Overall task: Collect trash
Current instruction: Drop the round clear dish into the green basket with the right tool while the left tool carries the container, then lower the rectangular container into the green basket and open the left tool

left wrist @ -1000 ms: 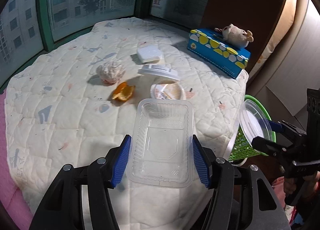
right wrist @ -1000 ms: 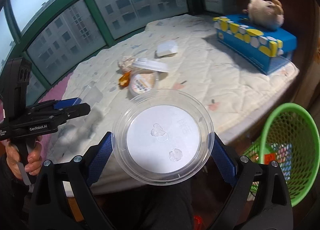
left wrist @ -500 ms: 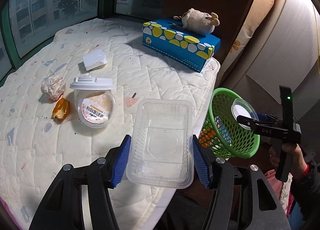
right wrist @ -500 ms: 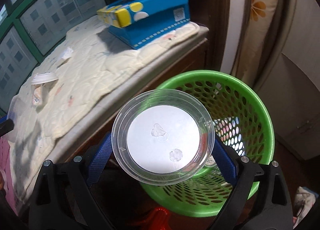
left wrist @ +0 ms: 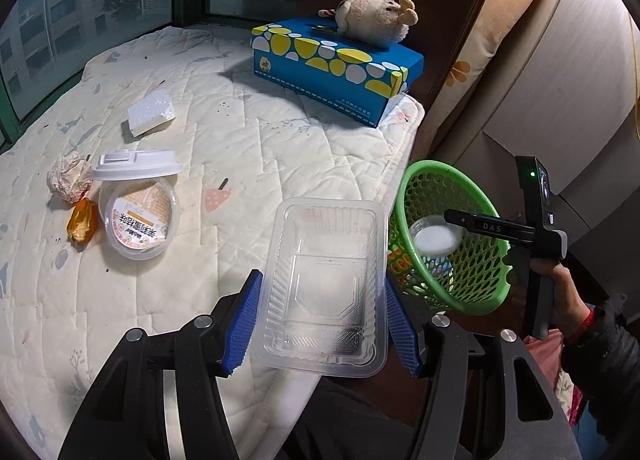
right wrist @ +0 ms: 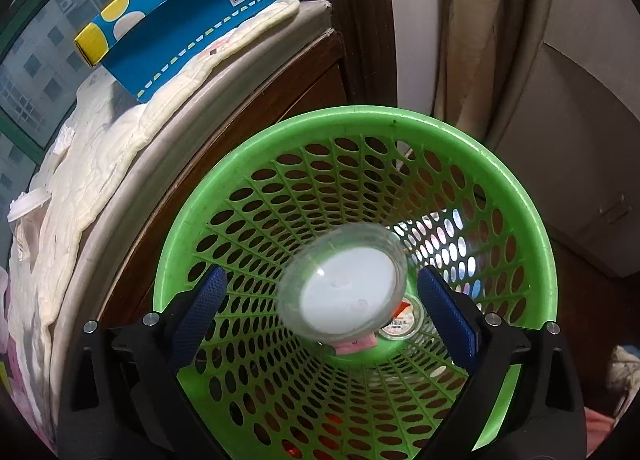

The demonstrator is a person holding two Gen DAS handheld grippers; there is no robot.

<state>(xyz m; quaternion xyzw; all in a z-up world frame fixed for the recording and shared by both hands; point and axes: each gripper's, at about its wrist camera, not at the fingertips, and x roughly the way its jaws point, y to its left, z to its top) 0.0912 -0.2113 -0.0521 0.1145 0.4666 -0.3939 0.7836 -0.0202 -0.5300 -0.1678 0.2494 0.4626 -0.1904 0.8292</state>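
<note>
Dropping now: the round clear plastic lid with a white centre (right wrist: 342, 292) is blurred and loose between the blue pads of the right tool (right wrist: 322, 310), which stand apart over the green perforated plastic basket (right wrist: 516, 196).
Right tool state: jaws apart, touching nothing; the lid looks to be falling free, though the blur makes that a judgement.
Left tool state: the left tool (left wrist: 322, 318) is clamped on the clear rectangular plastic tray (left wrist: 326, 284), one blue pad on each long side.
Tray position: held above the near edge of the cream quilted mat (left wrist: 224, 140), just beside the basket.
Already binned: a small round printed-top container (right wrist: 402, 322) and a pink scrap (right wrist: 356, 345) lie on the basket floor.
Left on the mat: a clear tub with an orange printed label (left wrist: 138, 218), a white cup lid (left wrist: 136, 165) resting on it, a crumpled paper ball (left wrist: 69, 181), an orange wrapper (left wrist: 83, 220) and a white foam block (left wrist: 151, 112).
Not trash, probably: the blue spotted tissue box (left wrist: 336, 70) with a plush toy (left wrist: 374, 18) on top.
Progress: roughly halfway by my reading; the tray goes next, then five pieces on the mat.
</note>
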